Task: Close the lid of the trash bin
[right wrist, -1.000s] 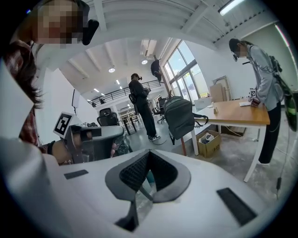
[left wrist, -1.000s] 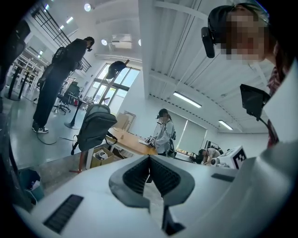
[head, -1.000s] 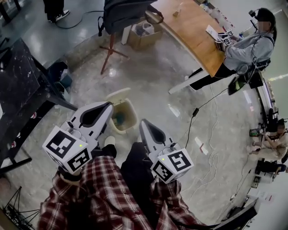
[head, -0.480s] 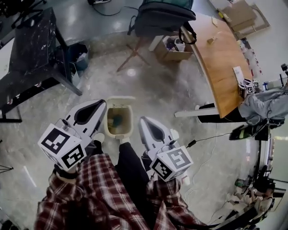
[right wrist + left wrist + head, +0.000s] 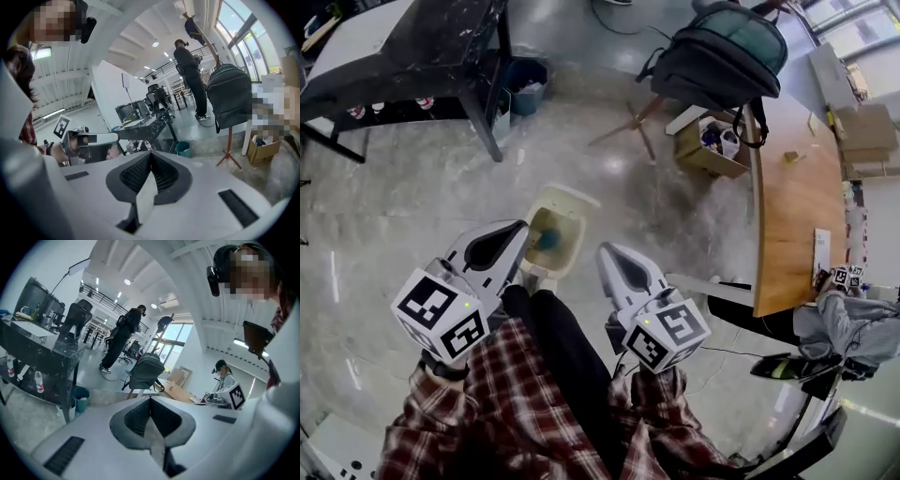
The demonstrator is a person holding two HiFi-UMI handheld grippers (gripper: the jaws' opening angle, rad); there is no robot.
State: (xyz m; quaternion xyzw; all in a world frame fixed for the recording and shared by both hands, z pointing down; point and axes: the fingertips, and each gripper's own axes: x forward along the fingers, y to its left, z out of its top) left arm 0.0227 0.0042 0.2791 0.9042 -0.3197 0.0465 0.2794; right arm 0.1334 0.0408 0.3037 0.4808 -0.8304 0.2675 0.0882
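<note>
A cream trash bin [image 5: 565,231] stands on the floor just past my feet, its lid [image 5: 573,196] tipped open at the far side and something blue [image 5: 547,240] inside. My left gripper [image 5: 519,228] is shut and empty, its tip over the bin's near left rim. My right gripper [image 5: 603,250] is also shut and empty, its tip a little to the right of the bin. In the left gripper view the left gripper [image 5: 150,400] points out over the room, and the right gripper [image 5: 150,155] does the same in its own view. Neither gripper view shows the bin.
A black table [image 5: 412,42] and a small blue bin [image 5: 523,73] stand at the far left. A backpack on a stand [image 5: 722,56], a cardboard box [image 5: 710,147] and a wooden table [image 5: 792,202] lie to the right, with a seated person [image 5: 839,328] beyond.
The head view has swung round, so the room's furniture has shifted. The bin now lies closer, between the two gripper tips. Both grippers stay shut in the same pose.
</note>
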